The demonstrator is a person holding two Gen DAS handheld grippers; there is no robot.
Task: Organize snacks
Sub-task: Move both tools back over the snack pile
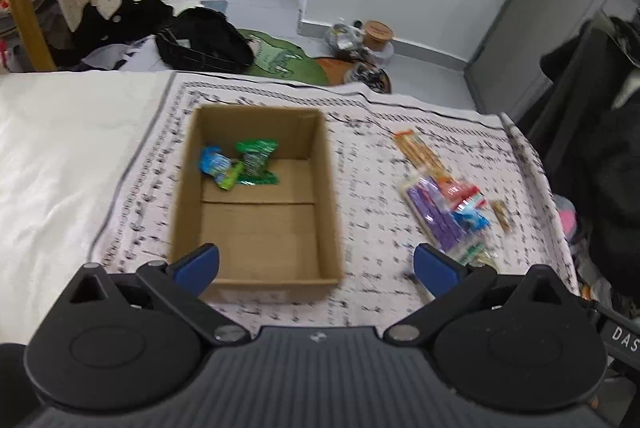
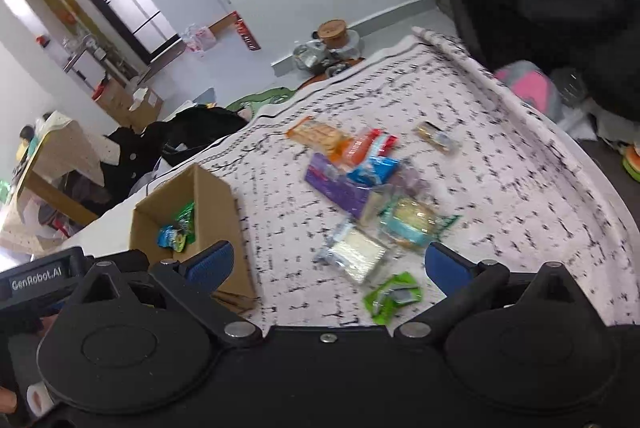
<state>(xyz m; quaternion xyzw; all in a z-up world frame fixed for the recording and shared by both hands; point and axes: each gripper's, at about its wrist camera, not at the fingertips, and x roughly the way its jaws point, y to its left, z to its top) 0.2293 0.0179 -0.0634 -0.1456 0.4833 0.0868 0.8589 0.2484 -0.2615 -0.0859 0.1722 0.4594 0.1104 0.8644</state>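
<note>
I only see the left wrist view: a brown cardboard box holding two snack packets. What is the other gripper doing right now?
Observer: The right gripper is open and empty above the black-patterned white cloth.
Visitor: Any snack near it?
Observer: A bright green plastic packet lies on the cloth just before its fingers.
Visitor: Anything else there?
Observer: A flat clear packet of white contents lies just beyond the green one.

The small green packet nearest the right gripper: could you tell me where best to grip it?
The green packet lies flat and apart from the snack pile. The open right gripper would probably do best coming from above, pinching across its narrow width near a crimped end.
</note>
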